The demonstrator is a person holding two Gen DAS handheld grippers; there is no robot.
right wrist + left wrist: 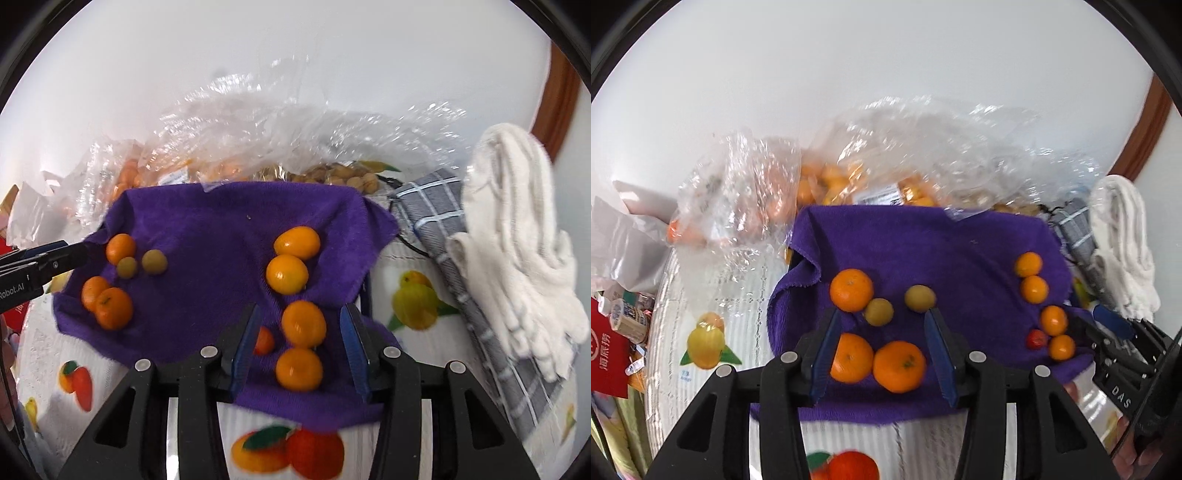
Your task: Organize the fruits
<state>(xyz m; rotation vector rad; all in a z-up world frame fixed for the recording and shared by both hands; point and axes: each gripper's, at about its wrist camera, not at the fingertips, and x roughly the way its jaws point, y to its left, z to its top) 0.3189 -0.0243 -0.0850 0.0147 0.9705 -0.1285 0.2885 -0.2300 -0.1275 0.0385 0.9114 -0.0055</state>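
Observation:
A purple towel (942, 243) (207, 229) lies on the table with fruit on it. At its left are three mandarins (851, 290) (114, 308) and two small yellow-green fruits (919, 298) (154, 261). At its right is a row of several kumquats (1028, 264) (297, 242) and one small red fruit (1037, 339) (264, 340). My left gripper (882, 314) is open and empty above the mandarins. My right gripper (299, 310) is open and empty, its jaws standing either side of a kumquat (303, 324).
Clear plastic bags of fruit (827, 177) (229, 147) lie behind the towel by the white wall. A grey checked cloth (436, 206) and a white towel (517, 229) lie at the right. The tablecloth (713, 302) has fruit prints. Packets (613, 332) sit at far left.

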